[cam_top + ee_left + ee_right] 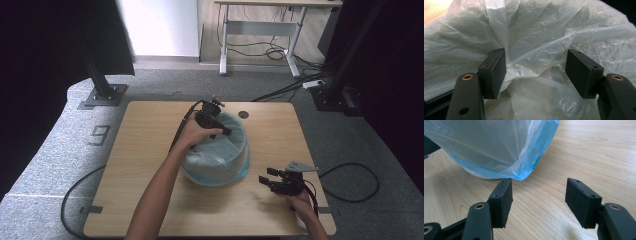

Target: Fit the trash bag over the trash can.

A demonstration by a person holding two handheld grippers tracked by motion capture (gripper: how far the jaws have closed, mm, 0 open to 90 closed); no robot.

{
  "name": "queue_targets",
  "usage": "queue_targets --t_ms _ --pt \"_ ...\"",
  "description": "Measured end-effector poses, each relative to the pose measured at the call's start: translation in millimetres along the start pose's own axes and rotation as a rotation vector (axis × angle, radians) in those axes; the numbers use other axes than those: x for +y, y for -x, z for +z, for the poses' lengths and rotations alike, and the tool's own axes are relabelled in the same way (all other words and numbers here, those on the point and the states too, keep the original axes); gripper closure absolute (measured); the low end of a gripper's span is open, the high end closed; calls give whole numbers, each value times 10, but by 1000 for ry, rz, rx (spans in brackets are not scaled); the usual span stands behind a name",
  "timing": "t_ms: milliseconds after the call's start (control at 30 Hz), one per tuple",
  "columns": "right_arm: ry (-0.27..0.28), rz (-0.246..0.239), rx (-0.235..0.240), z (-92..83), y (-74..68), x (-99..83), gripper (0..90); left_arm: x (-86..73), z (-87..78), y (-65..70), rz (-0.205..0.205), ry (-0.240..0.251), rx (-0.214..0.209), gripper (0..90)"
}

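A small round bin lined with a thin blue-tinted plastic bag point(220, 157) stands in the middle of the wooden table point(145, 140). My left gripper point(226, 131) reaches over the bin's rim into the bag's mouth. In the left gripper view its jaws point(535, 72) stand apart with crumpled white film point(536, 32) bulging between them; a fold lies against the left pad point(499, 72), but nothing is pinched. My right gripper point(266, 179) hovers low over the table to the right of the bin, open and empty point(539, 197), pointing at the bag's blue lower edge point(524, 170).
A round cable hole point(243, 114) sits in the table behind the bin. Bare wood lies left and right of the bin. On the floor beyond are black frame posts point(102, 85), loose cables point(350, 185) and a white desk point(260, 25).
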State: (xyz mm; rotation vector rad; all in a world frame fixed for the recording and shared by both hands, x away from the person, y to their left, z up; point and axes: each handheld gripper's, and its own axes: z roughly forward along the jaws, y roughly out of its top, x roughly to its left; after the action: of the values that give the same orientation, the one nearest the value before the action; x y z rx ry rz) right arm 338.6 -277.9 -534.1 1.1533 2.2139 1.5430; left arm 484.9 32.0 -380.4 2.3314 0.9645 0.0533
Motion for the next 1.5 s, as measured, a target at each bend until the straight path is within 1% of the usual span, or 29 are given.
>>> queue_targets --t_ms 133,233,267,333,400,500,567,600,633,667,700,800,833,900,1000,1067,1133,1200,1267,1367,1500 --pt "-4 0 2 8 -3 -4 377 -1 30 14 7 -9 2 320" --pt "-8 -5 0 4 -5 -3 376 -8 -8 35 12 12 6 318" --pt "-6 -3 0 1 -4 -2 376 -11 -39 49 16 26 5 316" --pt "-3 -2 -1 2 2 -2 376 -20 -140 85 25 72 2 315" --pt "-5 -2 -1 5 2 -5 375 -32 -228 107 30 99 -11 313" --pt "-7 -3 -1 9 -3 -6 375 -73 -372 131 37 127 -25 306" --pt "-8 -4 -1 10 -6 -4 376 -129 -477 147 39 150 -28 304" --pt "-8 -4 -1 10 -6 -4 376 -129 -477 147 39 150 -28 303" --pt "-8 -7 -1 13 -9 -3 376 -163 -525 152 40 163 -32 303" --pt "-10 -8 1 18 -14 -3 377 -233 -600 163 40 186 -46 302" --pt "-11 -7 1 19 -16 -4 377 -283 -648 174 43 197 -49 301" --pt "-13 -8 1 26 -25 -4 376 -387 -749 192 49 213 -48 300" --pt "-14 -9 1 27 -28 -3 376 -387 -749 192 49 213 -48 300" --pt "-16 -14 1 29 -36 1 376 -498 -829 223 58 226 -50 299" --pt "-18 -13 2 40 -44 6 376 -577 -859 269 75 222 -62 299" --pt "-22 -14 0 52 -44 1 376 -617 -851 311 86 210 -71 299" --pt "-29 -15 -1 60 -43 -4 375 -636 -816 358 106 184 -69 299" --pt "-33 -14 -1 66 -47 -6 375 -630 -756 400 116 158 -63 298" --pt "-33 -18 0 69 -55 -5 375 -608 -699 413 118 141 -51 299" --pt "-32 -20 0 64 -57 -3 375 -564 -624 417 108 125 -54 304" --pt "-24 -15 -2 48 -42 1 375 -543 -561 429 107 83 -55 322"
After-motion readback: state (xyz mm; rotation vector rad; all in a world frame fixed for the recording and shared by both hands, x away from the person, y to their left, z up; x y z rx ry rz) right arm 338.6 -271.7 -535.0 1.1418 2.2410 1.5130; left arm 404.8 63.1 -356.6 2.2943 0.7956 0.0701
